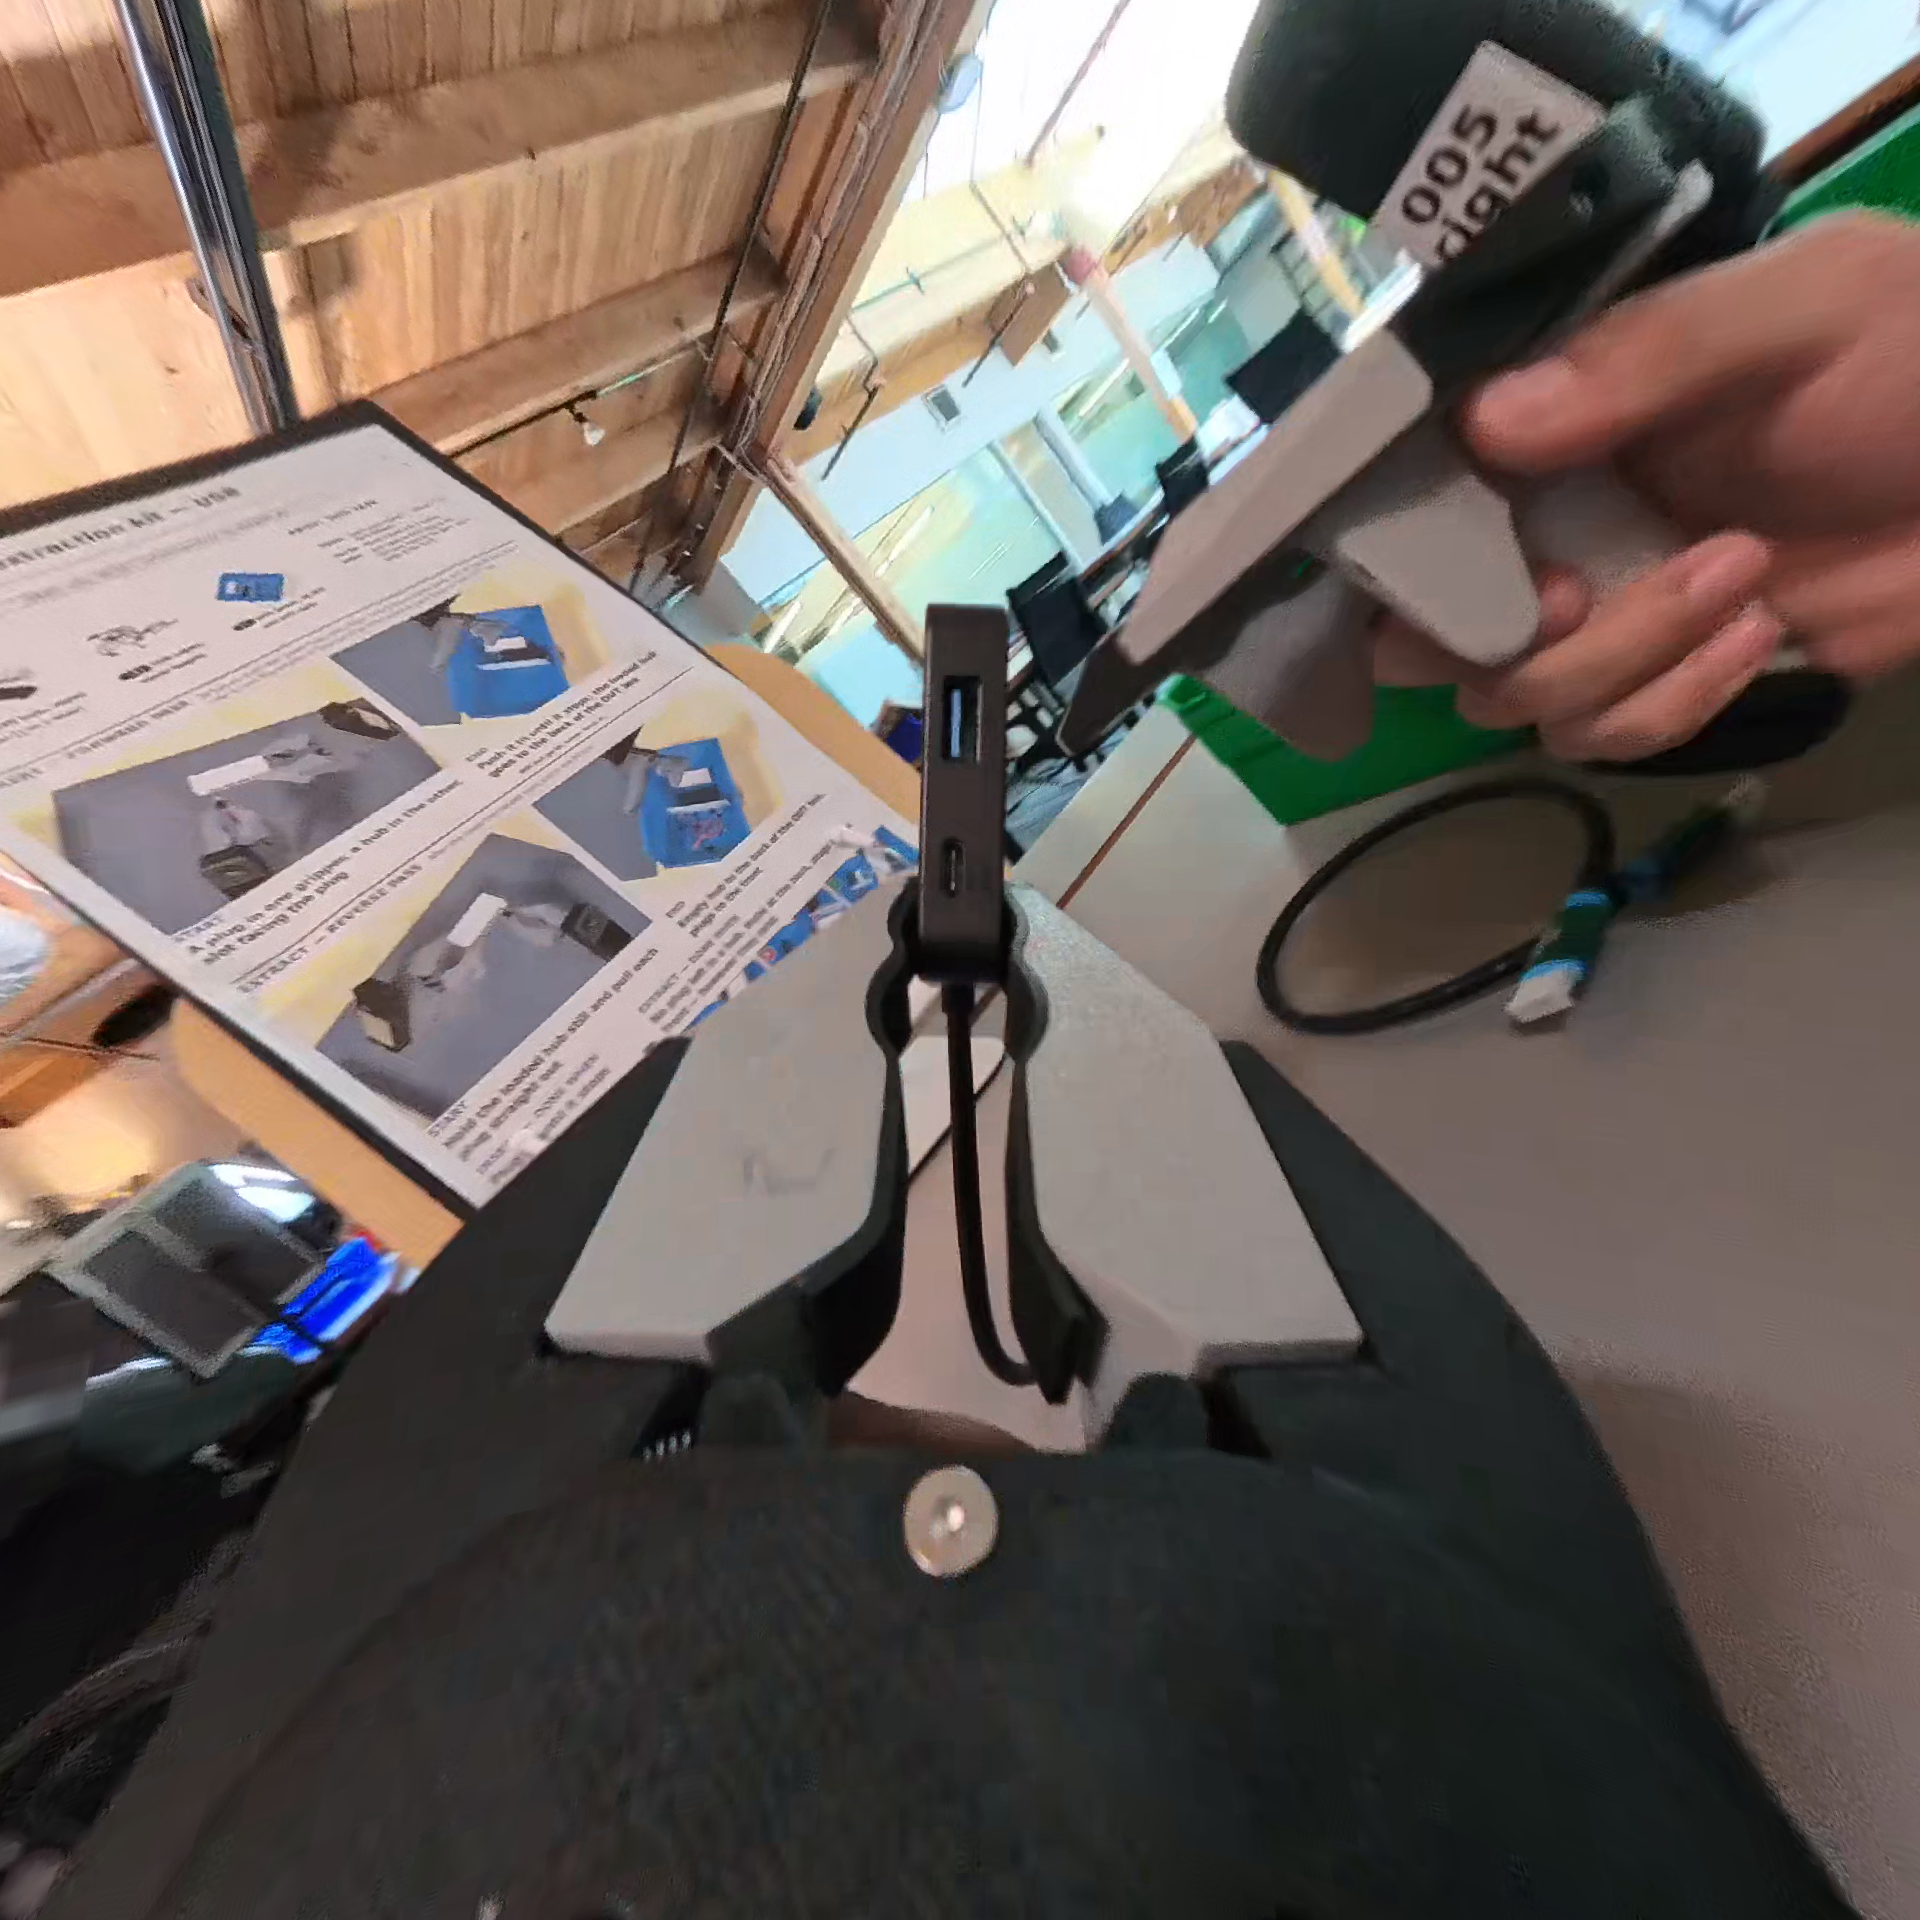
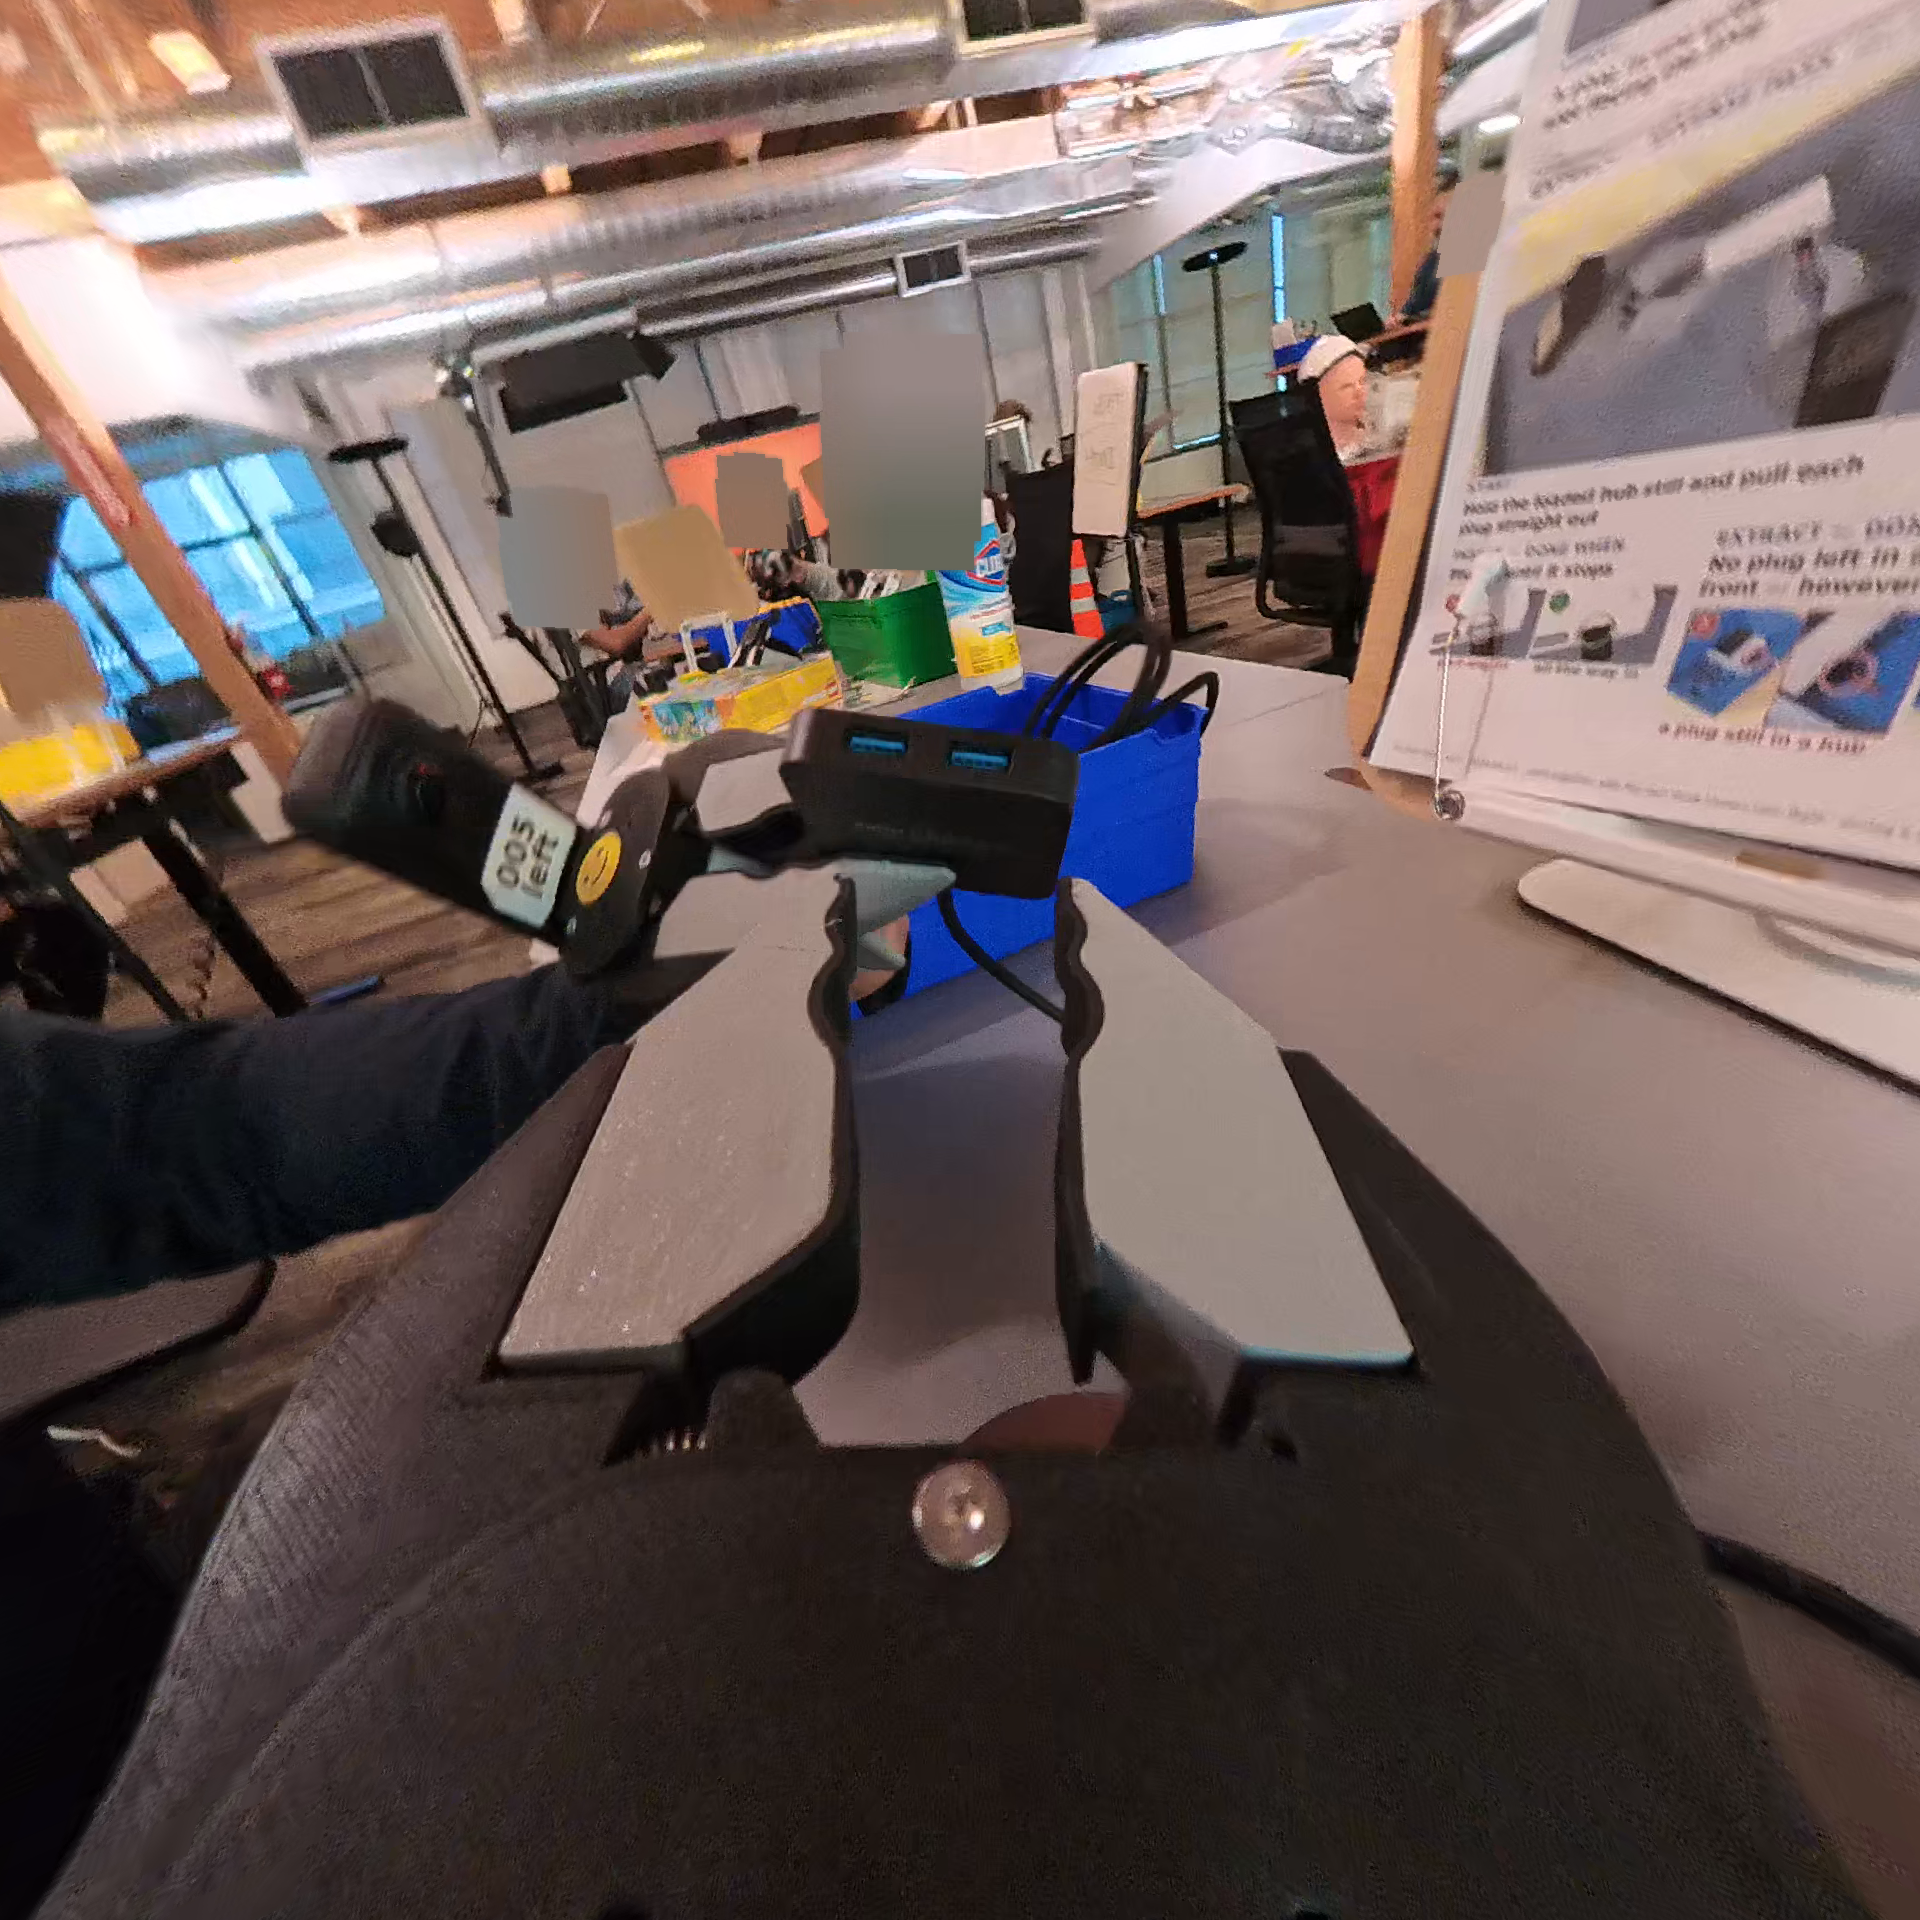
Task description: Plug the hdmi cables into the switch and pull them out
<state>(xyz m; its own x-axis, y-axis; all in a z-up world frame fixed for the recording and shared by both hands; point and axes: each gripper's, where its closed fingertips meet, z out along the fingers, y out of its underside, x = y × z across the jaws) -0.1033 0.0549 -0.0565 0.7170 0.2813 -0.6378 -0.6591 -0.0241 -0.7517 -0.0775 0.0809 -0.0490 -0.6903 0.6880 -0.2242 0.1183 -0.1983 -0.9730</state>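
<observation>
The left gripper (image 1: 958, 951) has its fingers clamped on the slim black plastic switch (image 1: 964, 800), held upright off the grey worktop (image 1: 1558, 1247). The right gripper (image 2: 956, 945) fingers stand apart, empty. The black hdmi cable with blue-and-white plug (image 1: 1558, 940) lies beyond the left fingers, to their right; fetching it seems next.

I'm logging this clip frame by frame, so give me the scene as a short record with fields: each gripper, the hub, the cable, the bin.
left gripper: shut on black hub
right gripper: open, holds nothing
black hub: held above the table, no plug in the ports that show
HDMI cable: coiled on grey table, unplugged
blue bin: on table behind hub, black cables inside
</observation>
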